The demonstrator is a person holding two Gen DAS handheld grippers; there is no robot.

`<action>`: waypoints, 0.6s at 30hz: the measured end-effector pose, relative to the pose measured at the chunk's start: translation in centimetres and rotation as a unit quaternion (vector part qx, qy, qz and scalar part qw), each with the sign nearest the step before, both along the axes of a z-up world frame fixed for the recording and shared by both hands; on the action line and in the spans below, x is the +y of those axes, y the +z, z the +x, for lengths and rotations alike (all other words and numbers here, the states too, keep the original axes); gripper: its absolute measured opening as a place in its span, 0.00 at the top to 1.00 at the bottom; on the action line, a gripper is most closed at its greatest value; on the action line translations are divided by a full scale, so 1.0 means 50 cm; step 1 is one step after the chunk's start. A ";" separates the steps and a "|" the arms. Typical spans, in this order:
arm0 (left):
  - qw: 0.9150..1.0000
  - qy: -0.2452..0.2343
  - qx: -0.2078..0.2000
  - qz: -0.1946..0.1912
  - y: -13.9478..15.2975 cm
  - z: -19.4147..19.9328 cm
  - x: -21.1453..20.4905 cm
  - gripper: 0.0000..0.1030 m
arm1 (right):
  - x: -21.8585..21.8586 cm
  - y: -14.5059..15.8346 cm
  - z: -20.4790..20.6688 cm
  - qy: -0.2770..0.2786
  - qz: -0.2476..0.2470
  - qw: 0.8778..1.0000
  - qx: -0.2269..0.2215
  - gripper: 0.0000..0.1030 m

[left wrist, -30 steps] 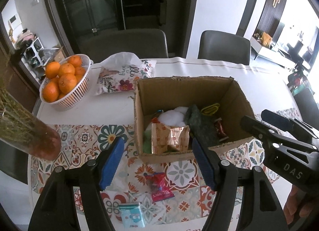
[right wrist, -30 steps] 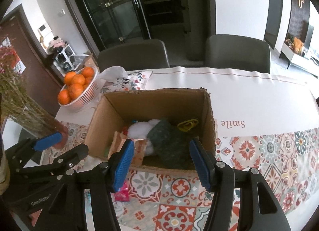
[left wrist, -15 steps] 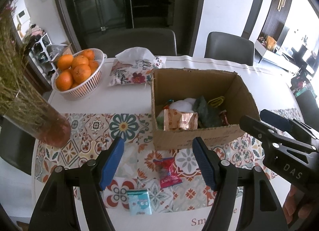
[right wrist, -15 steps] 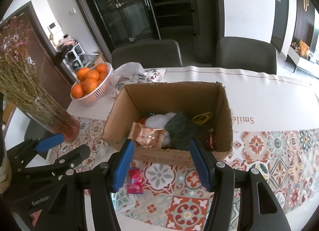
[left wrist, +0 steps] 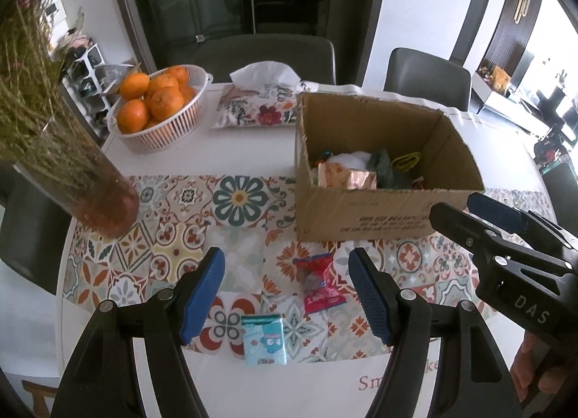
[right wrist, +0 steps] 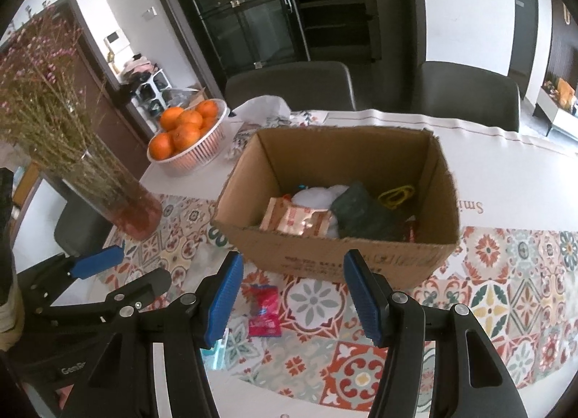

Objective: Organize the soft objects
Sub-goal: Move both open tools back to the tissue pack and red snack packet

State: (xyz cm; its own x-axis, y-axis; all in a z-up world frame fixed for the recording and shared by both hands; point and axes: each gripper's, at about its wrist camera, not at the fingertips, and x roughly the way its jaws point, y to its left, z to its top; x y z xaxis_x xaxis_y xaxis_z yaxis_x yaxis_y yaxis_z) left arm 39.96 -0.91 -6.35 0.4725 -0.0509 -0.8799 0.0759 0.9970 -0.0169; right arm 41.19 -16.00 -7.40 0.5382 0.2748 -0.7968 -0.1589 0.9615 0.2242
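The left tongs (left wrist: 285,293) hang over the near edge of the surface (left wrist: 253,151) with their blue pads wide apart and nothing between them. Below them on the patterned runner lie a red snack packet (left wrist: 319,284) and, nearer, a small light-blue tissue pack (left wrist: 263,338), well apart from each other. The right tongs (right wrist: 290,295) are likewise spread and empty, aimed at the near wall of the open cardboard box (right wrist: 336,259). Inside the box sit a copper foil packet (right wrist: 296,219), a white fluffy wad (right wrist: 318,194), a dark green cloth (right wrist: 365,216) and a yellow looped item (right wrist: 395,194). Far left stand a basket of oranges (left wrist: 159,107), a floral tissue pouch (left wrist: 260,104) and a vase of dried stems (left wrist: 97,194).
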 end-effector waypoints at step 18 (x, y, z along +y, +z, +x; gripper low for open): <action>0.998 0.020 0.052 -0.006 -0.104 -0.065 0.049 0.32 | 0.059 -0.078 -0.035 0.047 -0.007 0.999 0.022 0.42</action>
